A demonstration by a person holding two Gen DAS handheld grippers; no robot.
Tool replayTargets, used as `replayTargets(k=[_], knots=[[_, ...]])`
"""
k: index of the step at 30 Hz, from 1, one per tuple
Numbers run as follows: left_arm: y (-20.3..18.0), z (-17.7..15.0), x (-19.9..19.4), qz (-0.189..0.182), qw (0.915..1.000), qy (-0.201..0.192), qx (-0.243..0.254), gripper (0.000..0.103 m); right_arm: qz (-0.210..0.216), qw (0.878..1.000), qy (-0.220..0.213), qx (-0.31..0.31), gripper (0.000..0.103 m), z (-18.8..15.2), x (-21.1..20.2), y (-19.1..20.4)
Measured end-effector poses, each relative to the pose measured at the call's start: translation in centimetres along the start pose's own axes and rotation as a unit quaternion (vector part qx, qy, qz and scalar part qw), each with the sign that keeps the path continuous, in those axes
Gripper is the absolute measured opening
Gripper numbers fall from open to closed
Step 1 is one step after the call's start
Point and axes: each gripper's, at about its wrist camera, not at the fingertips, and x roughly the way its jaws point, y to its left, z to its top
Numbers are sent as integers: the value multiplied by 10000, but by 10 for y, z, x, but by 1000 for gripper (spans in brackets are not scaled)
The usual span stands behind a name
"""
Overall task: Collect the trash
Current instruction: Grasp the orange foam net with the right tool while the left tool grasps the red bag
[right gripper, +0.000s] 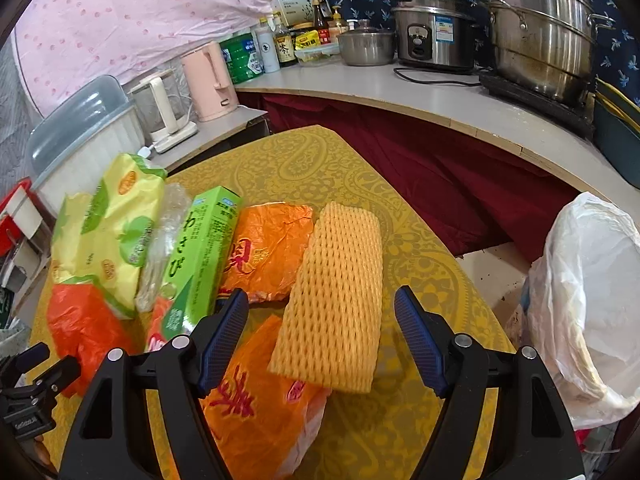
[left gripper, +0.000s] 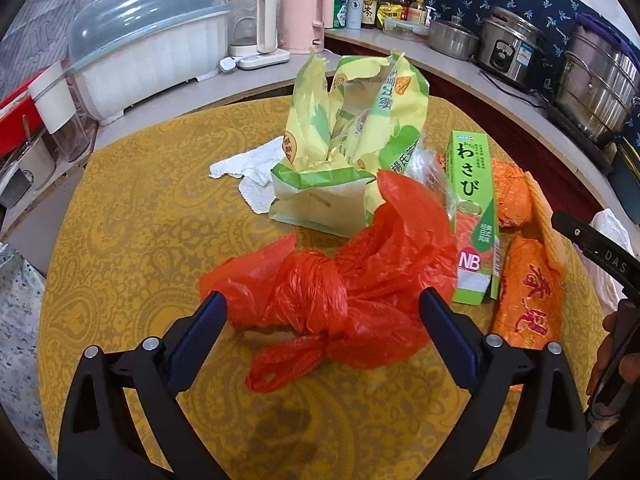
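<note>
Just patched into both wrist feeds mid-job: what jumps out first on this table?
The knotted red plastic bag lies right between the open left gripper fingers, at the front of the trash heap on the yellow tablecloth. The yellow foam net lies ahead of the open right gripper, overlapping an orange wrapper. A white-lined bin stands off the table's right edge.

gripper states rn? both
Left gripper: open, empty, around the red plastic bag.
Right gripper: open, empty, over the yellow foam net.
</note>
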Motion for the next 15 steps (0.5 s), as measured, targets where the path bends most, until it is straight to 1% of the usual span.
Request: replayTargets(k=[5, 7, 8, 9, 10, 11, 12, 13, 14, 15], knots=[[0, 4, 16, -123, 9999, 81, -8, 92, -61, 9998, 131, 108, 72, 4, 22, -6], [1, 5, 17, -208, 9997, 60, -58, 88, -28, 9996, 205, 177, 72, 3, 29, -10], [1, 6, 17, -277, 9996, 50, -84, 84, -20, 9995, 239, 195, 72, 3, 32, -11], [0, 7, 17, -298, 9995, 52, -86, 78, -19, 9995, 262, 199, 70, 2, 34, -12], [-1, 8, 17, -323, 9994, 50, -63, 75, -8, 9994, 286, 200, 64, 1, 36, -12], [-3, 7, 16, -335, 9994, 38, -12, 68, 13, 9993, 319, 199, 61, 0, 37, -12], [-5, 8, 15, -333, 9994, 29, 32, 55, 39, 9992, 344, 198, 55, -1, 38, -12], [-8, 7, 14, -353, 9993, 45, 110, 50, 45, 9991, 363, 200, 51, -2, 38, -13], [-10, 8, 14, -374, 9992, 48, 137, 43, 48, 9991, 366, 197, 48, -3, 38, -12], [-12, 7, 13, -396, 9990, 34, 180, 34, 66, 9991, 381, 195, 42, -4, 38, -13]])
